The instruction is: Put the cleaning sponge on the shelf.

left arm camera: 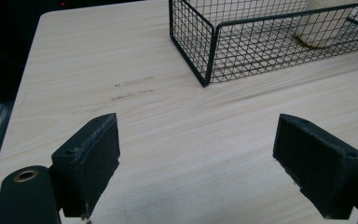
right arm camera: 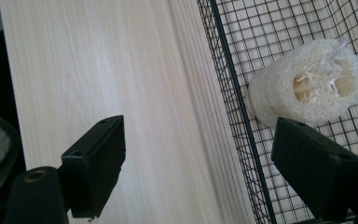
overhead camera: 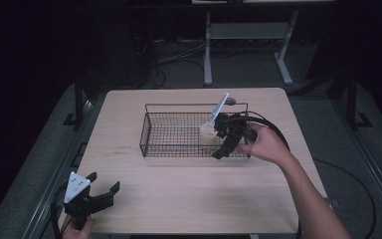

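Note:
A black wire basket (overhead camera: 151, 130) stands mid-table. In its right part a pale loofah piece (overhead camera: 207, 133) stands on end, and a thin white stick (overhead camera: 220, 108) slants up from beside it. A hand holds my right gripper (overhead camera: 220, 142) open over the basket's front right rim. In the right gripper view this gripper (right arm camera: 214, 158) straddles the rim wire (right arm camera: 230, 88): one jaw is over bare table, the other over the mesh just short of the loofah (right arm camera: 307, 88). My left gripper (overhead camera: 104, 180) rests open at the table's front left corner, nothing between its jaws (left arm camera: 196, 154).
The light wooden table (overhead camera: 189, 199) has bare room left of and in front of the basket (left arm camera: 209, 46). A small round grey object (overhead camera: 230, 101) lies behind the basket. A cable loops right of the right hand. Desk legs and cables are on the dark floor beyond.

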